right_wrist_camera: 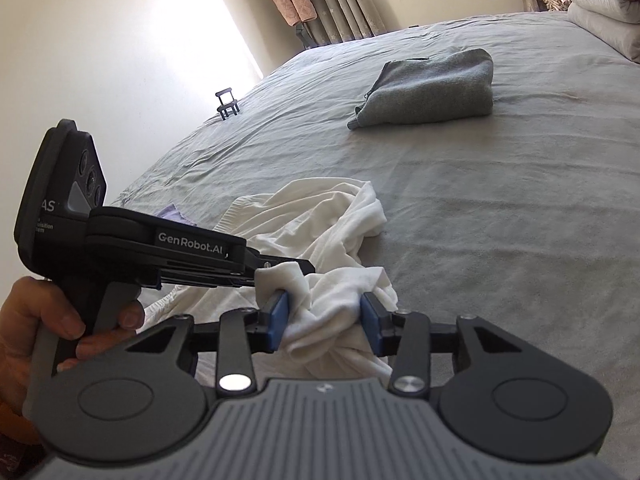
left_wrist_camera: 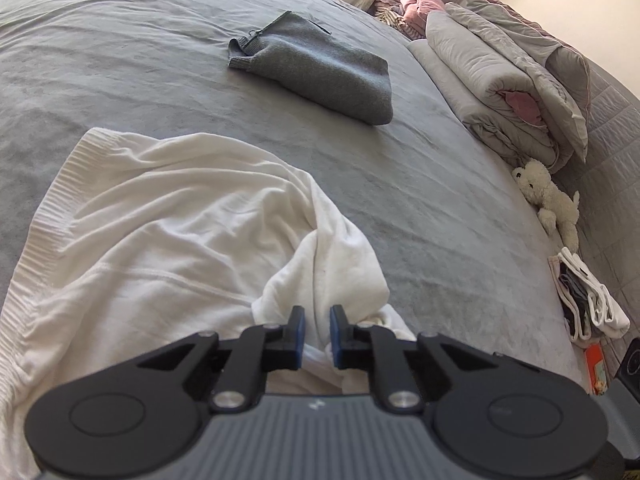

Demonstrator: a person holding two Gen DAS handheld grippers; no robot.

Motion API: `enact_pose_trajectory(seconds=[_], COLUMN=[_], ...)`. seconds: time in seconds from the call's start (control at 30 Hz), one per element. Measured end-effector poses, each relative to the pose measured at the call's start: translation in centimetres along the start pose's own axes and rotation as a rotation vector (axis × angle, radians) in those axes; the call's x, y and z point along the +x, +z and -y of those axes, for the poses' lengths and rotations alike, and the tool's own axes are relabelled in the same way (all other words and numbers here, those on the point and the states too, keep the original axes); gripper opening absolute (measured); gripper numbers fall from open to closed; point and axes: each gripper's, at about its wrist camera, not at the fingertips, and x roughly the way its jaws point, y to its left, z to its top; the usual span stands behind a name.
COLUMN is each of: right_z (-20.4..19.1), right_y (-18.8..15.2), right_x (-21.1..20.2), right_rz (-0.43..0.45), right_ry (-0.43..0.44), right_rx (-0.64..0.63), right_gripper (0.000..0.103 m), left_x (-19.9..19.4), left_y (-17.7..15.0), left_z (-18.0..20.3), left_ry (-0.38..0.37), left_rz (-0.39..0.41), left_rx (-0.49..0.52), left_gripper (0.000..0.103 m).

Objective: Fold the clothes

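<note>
The soft white garment (left_wrist_camera: 168, 240) with ribbed hem lies crumpled on the near part of the grey bedsheet (left_wrist_camera: 420, 208). The left gripper (left_wrist_camera: 317, 326) pinches a bunched fold of it. The right gripper (right_wrist_camera: 325, 316) stands parted around another wad, beyond which lies a folded grey knit sweater (right_wrist_camera: 432, 88).

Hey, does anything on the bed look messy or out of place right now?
Yes: the white garment lies crumpled and bunched near the tongs, unlike the neatly folded grey sweater farther up the grey bedsheet. Nothing looks spilled or damaged.

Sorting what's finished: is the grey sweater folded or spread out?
Folded: the grey sweater lies as a compact, layered rectangle on the bed.
</note>
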Motion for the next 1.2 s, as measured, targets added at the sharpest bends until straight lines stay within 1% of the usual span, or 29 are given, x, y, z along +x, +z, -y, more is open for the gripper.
enact_pose_trajectory(seconds=[0.03,0.07,0.1,0.13,0.27,0.47,0.7,1.0,1.2], right_z=[-0.1,-0.1,-0.1,-0.1,-0.1,0.4,3.1,5.1,5.9], right_y=[-0.1,-0.2,-0.1,-0.1,0.5,1.7,3.4,4.3,4.6], right_x=[0.1,0.1,0.0,-0.1,-1.4,-3.2,-5.1,-5.9,-7.2], right_rz=[0.000,0.000,0.007,0.015,0.067,0.143,0.217,0.262,0.290], right_ry=[-0.006,-0.012,-0.013,-0.015,-0.057,-0.145,-0.274,-0.445,-0.568], right_rx=[-0.011,-0.021,-0.022,-0.023,-0.045,-0.071,-0.036,-0.067,-0.098], right_gripper=[0.021,0.018,0.011,0.010,0.009,0.009,0.008,0.008,0.008], left_x=[0.0,-0.1,-0.2,-0.3,-0.6,-1.1,-1.0,-0.6,-0.5], left_y=[0.0,0.1,0.1,0.1,0.4,0.8,1.4,1.9,2.1], left_z=[0.0,0.0,0.0,-0.1,-0.3,-0.6,-1.0,-1.5,-2.1], left_ry=[-0.002,-0.004,-0.007,-0.010,-0.021,0.005,0.048,0.111,0.159], left_rz=[0.004,0.009,0.014,0.019,0.040,0.075,0.093,0.099,0.091], left_rx=[0.000,-0.001,-0.003,-0.005,-0.015,-0.014,-0.016,-0.002,-0.003], left_gripper=[0.013,0.013,0.013,0.013,0.018,0.021,0.022,0.022,0.022])
